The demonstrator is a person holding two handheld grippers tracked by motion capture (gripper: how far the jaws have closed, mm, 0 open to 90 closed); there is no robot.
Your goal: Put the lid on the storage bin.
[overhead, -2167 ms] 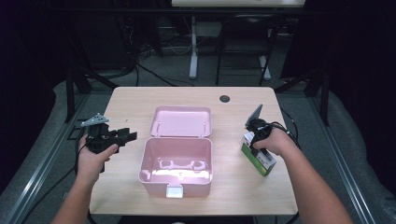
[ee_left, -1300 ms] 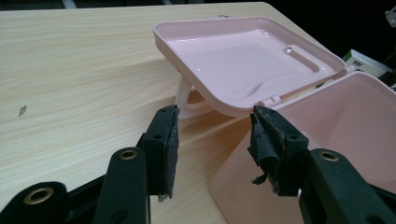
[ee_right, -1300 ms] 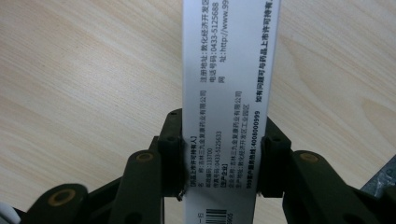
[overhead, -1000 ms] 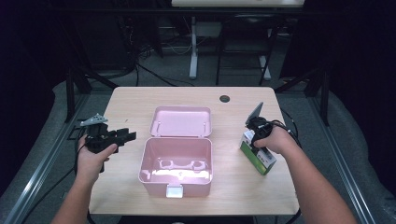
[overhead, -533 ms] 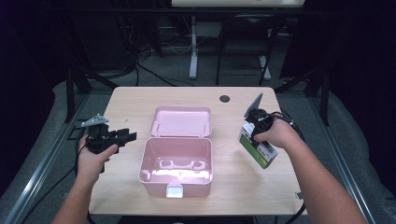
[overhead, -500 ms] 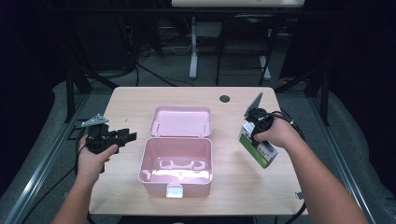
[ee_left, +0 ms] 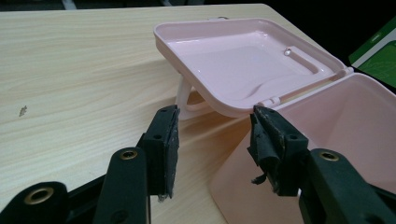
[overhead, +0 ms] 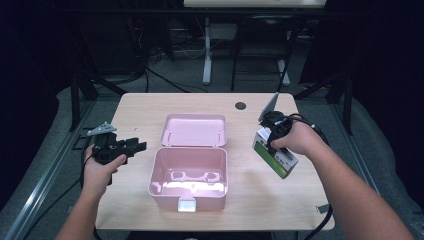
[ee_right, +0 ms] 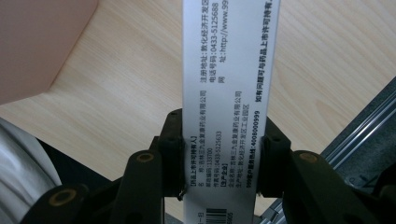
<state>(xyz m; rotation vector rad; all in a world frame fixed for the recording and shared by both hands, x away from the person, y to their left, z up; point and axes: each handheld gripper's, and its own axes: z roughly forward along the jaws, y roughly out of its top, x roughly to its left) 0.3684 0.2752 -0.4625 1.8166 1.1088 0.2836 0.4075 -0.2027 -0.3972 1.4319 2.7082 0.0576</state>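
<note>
In the right gripper view, the white printed carton (ee_right: 229, 93) runs past top and bottom edges, its barcode cropped. The open pink plastic box (ee_left: 327, 154) is cut off at right in the left gripper view.

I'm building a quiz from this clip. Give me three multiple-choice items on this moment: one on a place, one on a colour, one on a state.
1. Where is the green-and-white carton?
A in the pink case
B in the right gripper, right of the case
C by the left gripper

2. The case is:
A pink
B blue
C grey

3. Its lid is:
A latched
B off
C open, hinged back

B: fingers clamp it.
A: pink walls.
C: lid lies behind the empty tub.
</note>
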